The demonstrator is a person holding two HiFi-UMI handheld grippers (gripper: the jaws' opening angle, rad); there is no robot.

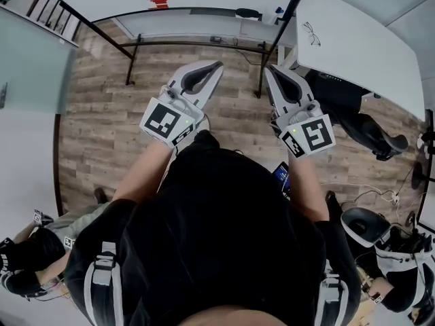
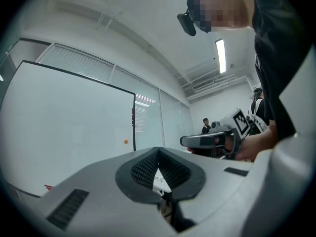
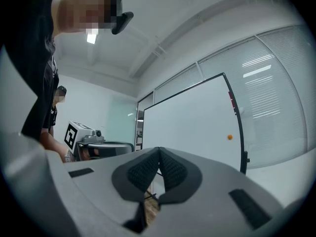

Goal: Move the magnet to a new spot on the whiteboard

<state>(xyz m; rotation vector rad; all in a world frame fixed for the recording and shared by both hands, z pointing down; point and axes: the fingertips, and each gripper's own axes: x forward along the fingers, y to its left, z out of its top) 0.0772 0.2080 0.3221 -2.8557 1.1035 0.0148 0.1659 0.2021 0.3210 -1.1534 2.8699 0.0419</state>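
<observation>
- Left gripper view: the task looks to be at the approach, with nothing picked up yet. The left gripper point(image 2: 158, 151) has its fingers point(image 2: 143, 169) closed tip to tip, and nothing lies between them. The whiteboard point(image 2: 69, 127) stands ahead and to the left of the fingertips, well apart from them. The small orange magnet point(image 2: 126, 141) sits on the whiteboard near its right frame, left of the fingertips and about level with them.
- Right gripper view: the right gripper point(image 3: 158, 149) is closed too, pad against pad, and it is empty. From here the magnet shows to the right of the fingertips and slightly above them, close to the board's right frame and well apart from the pads.
- Head view: both grippers are held side by side and point toward the board. Its stand lies beyond the fingertips, with bare wood floor point(image 1: 95, 107) between. Neither gripper touches the board. The magnet cannot be picked out in this view.
- Next move, as a judgement: one gripper must be brought up to the board and its fingers spread. The pads should then close squarely on the rim of the magnet. It is small and lies flat against the surface, so a skewed pinch could slip off.
</observation>
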